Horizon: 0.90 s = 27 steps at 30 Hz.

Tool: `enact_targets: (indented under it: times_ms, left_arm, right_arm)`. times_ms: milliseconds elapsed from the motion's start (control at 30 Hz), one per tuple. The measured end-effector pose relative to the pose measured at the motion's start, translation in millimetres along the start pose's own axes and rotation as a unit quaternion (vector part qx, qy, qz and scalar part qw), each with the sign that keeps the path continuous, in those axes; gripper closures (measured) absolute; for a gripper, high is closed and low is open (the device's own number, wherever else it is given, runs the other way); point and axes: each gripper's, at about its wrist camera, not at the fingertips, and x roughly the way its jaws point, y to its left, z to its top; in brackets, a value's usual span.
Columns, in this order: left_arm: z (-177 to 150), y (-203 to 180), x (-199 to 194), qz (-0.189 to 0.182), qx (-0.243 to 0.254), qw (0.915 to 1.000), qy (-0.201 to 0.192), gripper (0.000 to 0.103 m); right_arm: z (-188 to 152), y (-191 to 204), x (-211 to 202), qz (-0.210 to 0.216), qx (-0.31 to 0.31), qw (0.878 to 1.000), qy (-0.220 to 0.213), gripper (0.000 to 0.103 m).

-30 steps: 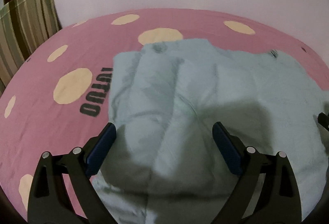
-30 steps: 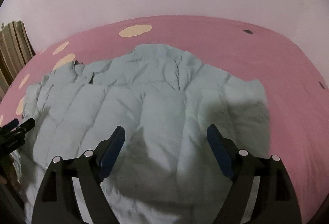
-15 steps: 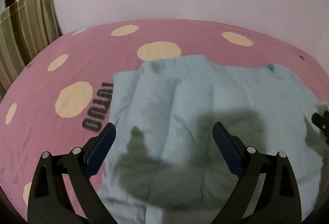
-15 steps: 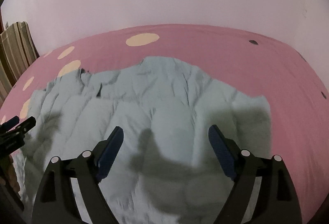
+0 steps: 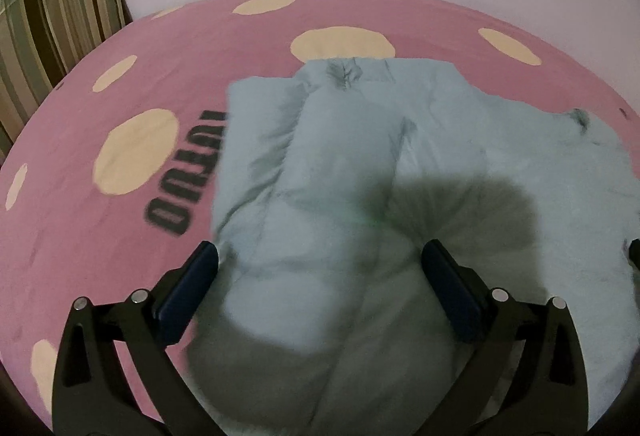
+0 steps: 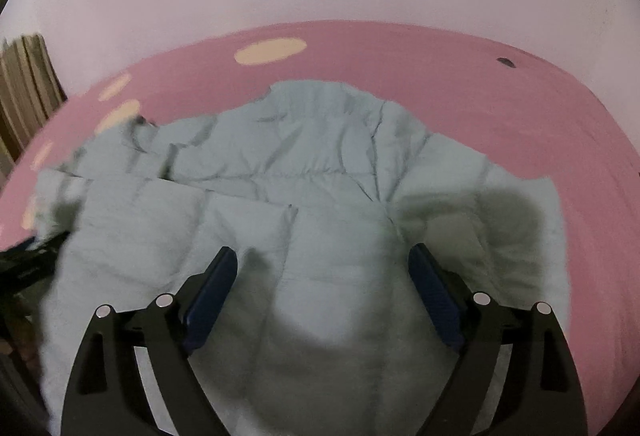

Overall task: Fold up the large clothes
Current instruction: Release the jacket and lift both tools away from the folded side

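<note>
A pale blue-grey puffer jacket (image 5: 352, 172) lies spread across the bed (image 5: 120, 236), on a pink sheet dotted with cream ovals and printed with dark lettering just beside the jacket's left edge. The jacket is quilted in soft, puffy channels with stitched seams running across it, and its surface is creased and rumpled rather than smooth. One side looks folded in over the body, giving a fairly straight edge along the lettering; the collar end points toward the far wall. From the other side, the same jacket (image 6: 304, 196) shows a wavy, bunched far edge and a seam where one panel overlaps another. Dark shadows fall across the cloth near both tools. The left tongs (image 5: 320, 276) hang over the jacket with their blue pads wide apart, gripping nothing. The right tongs (image 6: 324, 276) are likewise spread wide above the fabric, holding nothing. A striped cushion (image 5: 60, 12) stands at the bed's far left corner
</note>
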Motion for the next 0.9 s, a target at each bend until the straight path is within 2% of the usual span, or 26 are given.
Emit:
enact_targets:
  times_ms: [133, 233, 433, 700, 833, 900]
  left_arm:
    - [-30.6, 24.8, -47.2, -0.007, 0.002, 0.9996, -0.027, 0.002]
    - [-68.7, 47.5, -82.3, -0.016, 0.003, 0.9994, -0.032, 0.002]
    - [-146.3, 89.6, -137.2, -0.023, -0.020, 0.9992, -0.024, 0.002]
    - [-235.2, 120.3, -181.7, -0.035, -0.031, 0.9989, -0.001, 0.002]
    - [-258.2, 130.5, -188.1, -0.044, -0.044, 0.9981, 0.005, 0.002]
    - [-267.0, 135.8, -189.0, -0.061, -0.060, 0.9962, 0.014, 0.002]
  right_arm:
    - [-21.8, -20.5, -55.6, -0.002, 0.004, 1.000, -0.022, 0.017]
    - [-59.7, -46.6, -99.2, -0.007, 0.027, 0.999, -0.017, 0.017]
    - [-138.7, -79.0, -156.3, -0.016, 0.052, 0.999, 0.004, 0.017]
    - [-218.7, -86.6, -196.4, -0.009, 0.064, 0.997, 0.028, 0.017]
    - [-245.0, -87.6, -198.7, 0.004, 0.075, 0.996, 0.044, 0.017]
    - [-251.4, -86.8, -200.4, 0.013, 0.081, 0.996, 0.045, 0.017]
